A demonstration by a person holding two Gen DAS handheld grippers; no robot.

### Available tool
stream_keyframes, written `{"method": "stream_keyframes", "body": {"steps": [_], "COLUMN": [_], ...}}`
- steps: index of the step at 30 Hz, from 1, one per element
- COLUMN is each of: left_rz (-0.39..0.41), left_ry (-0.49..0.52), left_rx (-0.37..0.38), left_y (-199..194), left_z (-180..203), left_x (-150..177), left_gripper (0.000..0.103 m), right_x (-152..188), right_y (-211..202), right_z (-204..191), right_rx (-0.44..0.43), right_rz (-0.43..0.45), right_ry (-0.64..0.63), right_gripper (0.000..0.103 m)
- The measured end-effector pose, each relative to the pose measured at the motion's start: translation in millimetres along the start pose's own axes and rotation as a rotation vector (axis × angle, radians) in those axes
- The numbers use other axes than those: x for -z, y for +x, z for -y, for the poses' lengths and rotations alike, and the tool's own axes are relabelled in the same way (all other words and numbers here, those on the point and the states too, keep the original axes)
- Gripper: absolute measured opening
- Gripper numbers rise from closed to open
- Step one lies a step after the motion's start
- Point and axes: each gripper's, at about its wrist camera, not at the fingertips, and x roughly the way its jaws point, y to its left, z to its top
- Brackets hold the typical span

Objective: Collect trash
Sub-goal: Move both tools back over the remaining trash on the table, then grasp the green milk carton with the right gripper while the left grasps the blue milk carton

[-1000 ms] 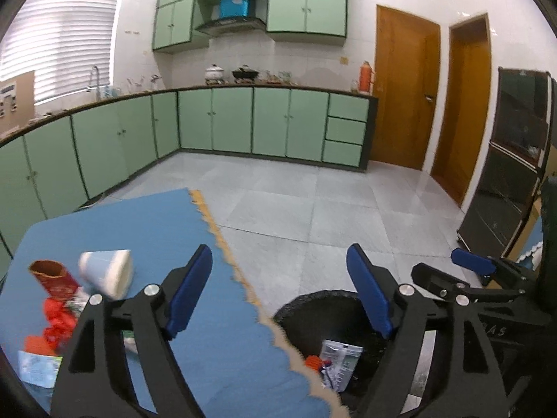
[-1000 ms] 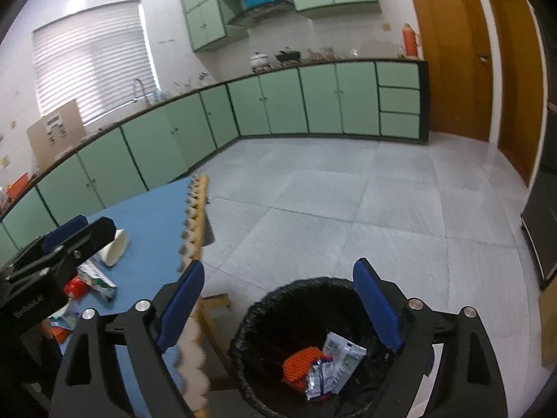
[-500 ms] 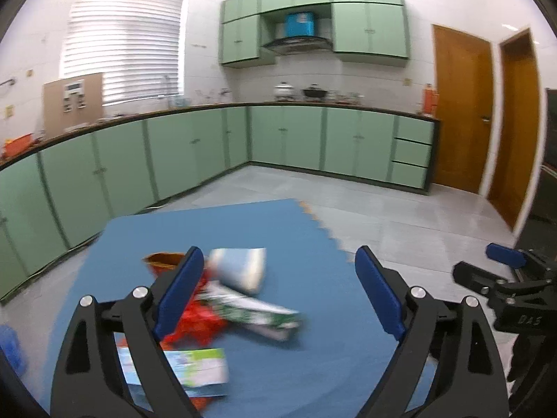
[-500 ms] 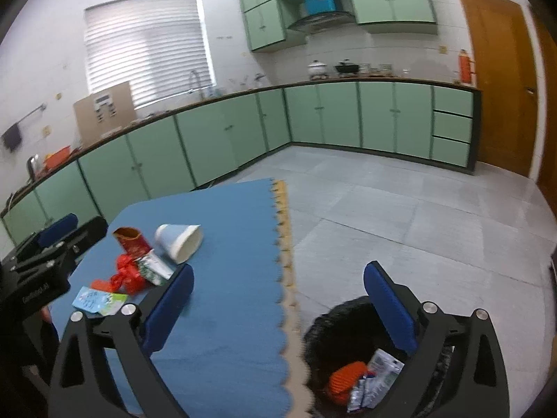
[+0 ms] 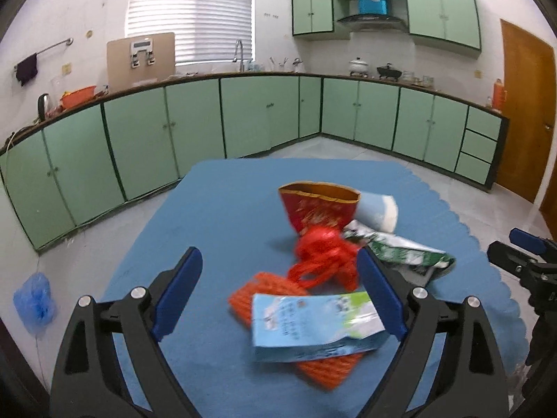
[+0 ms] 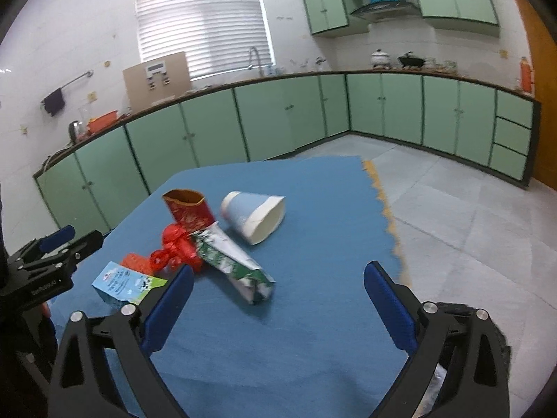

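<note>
L gripper (image 5: 278,294) jaws wide, just been opening, nothing gripped; light-blue carton (image 5: 313,327) lies between the tips w/ orange mesh (image 5: 264,296) under it. R gripper (image 6: 278,299) also wide, empty; green-white wrapper (image 6: 233,264) just ahead-left, paper cup (image 6: 254,216) further out.

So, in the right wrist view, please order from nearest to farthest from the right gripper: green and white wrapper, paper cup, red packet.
From the right gripper:
1. Green and white wrapper, just ahead, left of centre.
2. Paper cup, on its side, behind the wrapper.
3. Red packet, far left.
</note>
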Motion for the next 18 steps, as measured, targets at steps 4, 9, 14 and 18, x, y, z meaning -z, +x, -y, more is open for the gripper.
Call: {"method": "stream_keyframes", "body": {"steps": [4,9,14,18], "left_rz": [-0.007,-0.018,-0.039,-0.061], "left_ry": [-0.006,-0.016,-0.029,-0.049], "left_rx": [-0.012,-0.023,-0.036,-0.032], "left_y": [2,7,14,18], "left_z": [-10,-18,-23,-29], "left_x": [6,11,14,18], "left_gripper": [0.087,0.087,0.087,0.087], "right_x": [5,9,12,9], "right_y": [24,54,74,83], "right_z": [-12,-15,-16,-16], "right_rx": [-0.014,-0.027,-0.032,-0.044], "right_rz": [-0.030,-0.097,-0.162,-0.192], "right_ry": [-0.053,-0.071,-0.079,-0.077], "right_gripper": [0.092,0.089,0.081,0.070]}}
